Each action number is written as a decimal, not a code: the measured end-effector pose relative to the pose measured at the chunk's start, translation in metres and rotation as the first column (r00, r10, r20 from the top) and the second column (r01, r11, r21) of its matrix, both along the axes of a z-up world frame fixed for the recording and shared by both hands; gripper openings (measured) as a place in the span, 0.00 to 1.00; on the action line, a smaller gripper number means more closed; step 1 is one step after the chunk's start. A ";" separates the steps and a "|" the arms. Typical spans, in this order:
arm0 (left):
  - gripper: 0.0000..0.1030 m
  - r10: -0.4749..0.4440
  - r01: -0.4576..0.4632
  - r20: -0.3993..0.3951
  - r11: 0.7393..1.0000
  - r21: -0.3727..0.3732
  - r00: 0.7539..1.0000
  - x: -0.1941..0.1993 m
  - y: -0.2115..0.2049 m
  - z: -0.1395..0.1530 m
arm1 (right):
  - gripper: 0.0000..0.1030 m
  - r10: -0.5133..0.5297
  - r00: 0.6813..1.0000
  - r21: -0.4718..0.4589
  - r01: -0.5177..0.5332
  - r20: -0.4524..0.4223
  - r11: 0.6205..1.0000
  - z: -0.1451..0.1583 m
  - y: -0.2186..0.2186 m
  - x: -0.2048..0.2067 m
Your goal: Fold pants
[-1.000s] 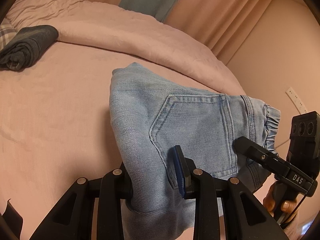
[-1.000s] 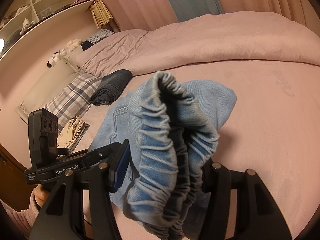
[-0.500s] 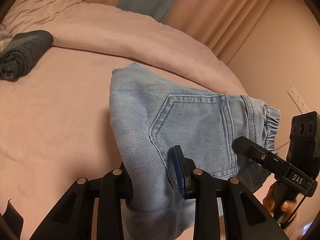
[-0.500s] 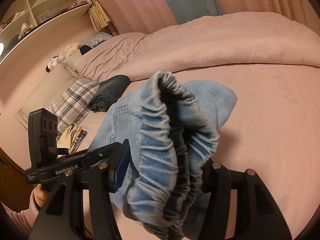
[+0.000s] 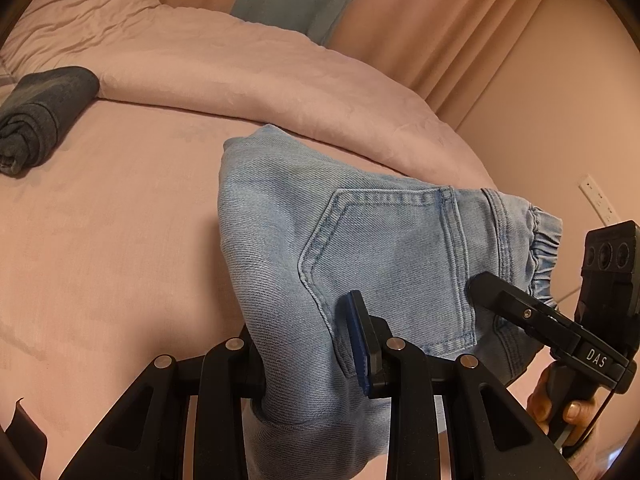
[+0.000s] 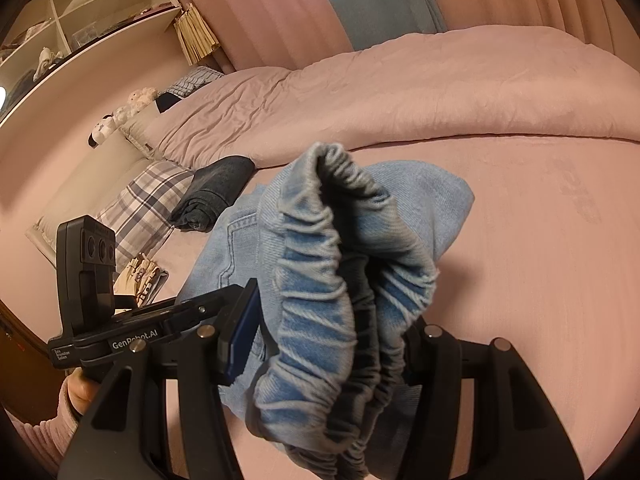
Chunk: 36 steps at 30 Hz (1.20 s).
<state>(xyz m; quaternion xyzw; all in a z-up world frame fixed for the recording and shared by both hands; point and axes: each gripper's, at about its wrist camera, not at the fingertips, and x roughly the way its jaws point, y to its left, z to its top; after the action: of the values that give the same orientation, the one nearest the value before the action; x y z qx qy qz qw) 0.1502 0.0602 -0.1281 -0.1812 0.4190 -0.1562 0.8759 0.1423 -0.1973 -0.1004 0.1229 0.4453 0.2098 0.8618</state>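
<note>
Light blue folded jeans (image 5: 360, 248) are held up over the pink bed sheet (image 5: 100, 240). My left gripper (image 5: 308, 344) is shut on the folded edge near the back pocket. My right gripper (image 6: 332, 344) is shut on the bunched elastic waistband (image 6: 320, 280). The right gripper also shows at the right in the left wrist view (image 5: 532, 316), and the left gripper shows at the left in the right wrist view (image 6: 160, 328). The far folded end of the jeans (image 6: 432, 192) reaches toward the sheet.
A rolled dark garment (image 5: 36, 120) lies at the far left by a plaid pillow (image 6: 148, 204). A bunched pink duvet (image 5: 240, 76) runs along the back. Curtains and a wall with a socket (image 5: 596, 200) stand behind. Shelves (image 6: 60, 40) are at the far left.
Both grippers have carried the jeans slightly toward the middle of the bed; the dark garment has shifted in both views. The grips have not changed.
</note>
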 end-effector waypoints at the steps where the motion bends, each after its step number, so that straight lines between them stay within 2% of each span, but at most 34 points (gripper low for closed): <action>1: 0.29 0.000 0.000 0.000 1.000 0.003 1.000 0.000 0.000 0.000 | 0.55 -0.001 1.000 0.000 0.001 0.001 1.000 0.000 0.000 0.000; 17: 0.29 0.003 -0.003 -0.011 1.000 0.021 1.000 -0.003 0.006 0.002 | 0.55 -0.002 1.000 0.001 0.002 -0.006 1.000 -0.003 0.001 0.012; 25: 0.29 0.005 -0.004 -0.025 0.999 0.036 1.000 -0.003 0.016 -0.001 | 0.55 -0.010 1.000 -0.002 0.010 -0.020 1.000 -0.015 0.002 0.035; 36: 0.29 0.015 -0.013 -0.049 0.999 0.047 0.999 0.003 0.027 -0.013 | 0.55 -0.024 0.999 -0.001 0.024 -0.038 1.000 -0.035 0.005 0.040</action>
<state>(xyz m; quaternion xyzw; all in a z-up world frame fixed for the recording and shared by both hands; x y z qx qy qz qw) 0.1532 0.0875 -0.1416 -0.1676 0.4427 -0.1356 0.8704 0.1818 -0.1925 -0.1355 0.1319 0.4603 0.1971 0.8555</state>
